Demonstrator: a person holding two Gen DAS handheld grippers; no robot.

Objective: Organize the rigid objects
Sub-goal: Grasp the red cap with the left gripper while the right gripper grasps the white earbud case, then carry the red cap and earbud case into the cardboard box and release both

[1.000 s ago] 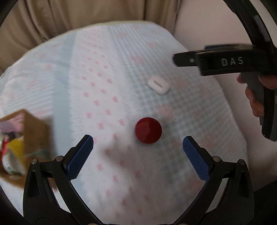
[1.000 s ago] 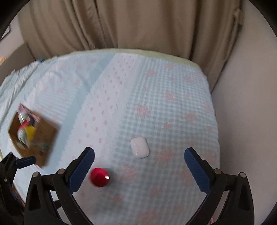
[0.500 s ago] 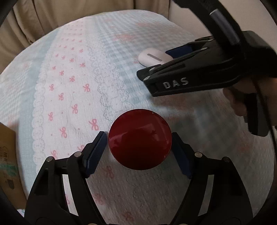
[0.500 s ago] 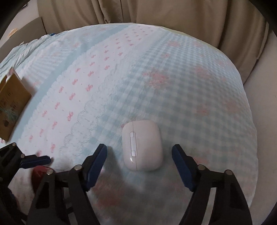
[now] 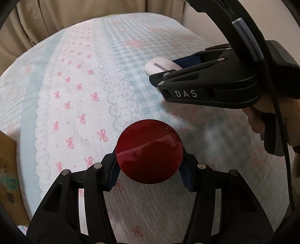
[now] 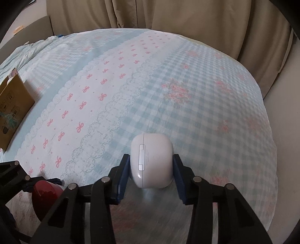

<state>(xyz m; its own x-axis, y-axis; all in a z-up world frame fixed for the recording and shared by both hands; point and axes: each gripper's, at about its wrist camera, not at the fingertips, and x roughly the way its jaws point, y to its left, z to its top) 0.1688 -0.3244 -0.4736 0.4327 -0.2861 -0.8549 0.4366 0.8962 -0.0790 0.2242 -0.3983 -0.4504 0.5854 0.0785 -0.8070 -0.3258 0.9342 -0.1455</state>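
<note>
Bedspread [image 6: 168, 84] | right claw [image 6: 151, 169] pinching white case [image 6: 151, 161], long axis pointing away | left claw [image 5: 150, 169] pinching red disc [image 5: 149, 151]

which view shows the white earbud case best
The right wrist view: the white earbud case sits centred and close, whole top face and seam visible, pinched between the right gripper pads. The left wrist view shows only one end of the case, poking out past the right gripper seen side-on.

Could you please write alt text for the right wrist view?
The right tool grips a white earbud case on a blue and pink patterned bedspread. A cardboard box sits far left; beige curtains hang behind.
</note>
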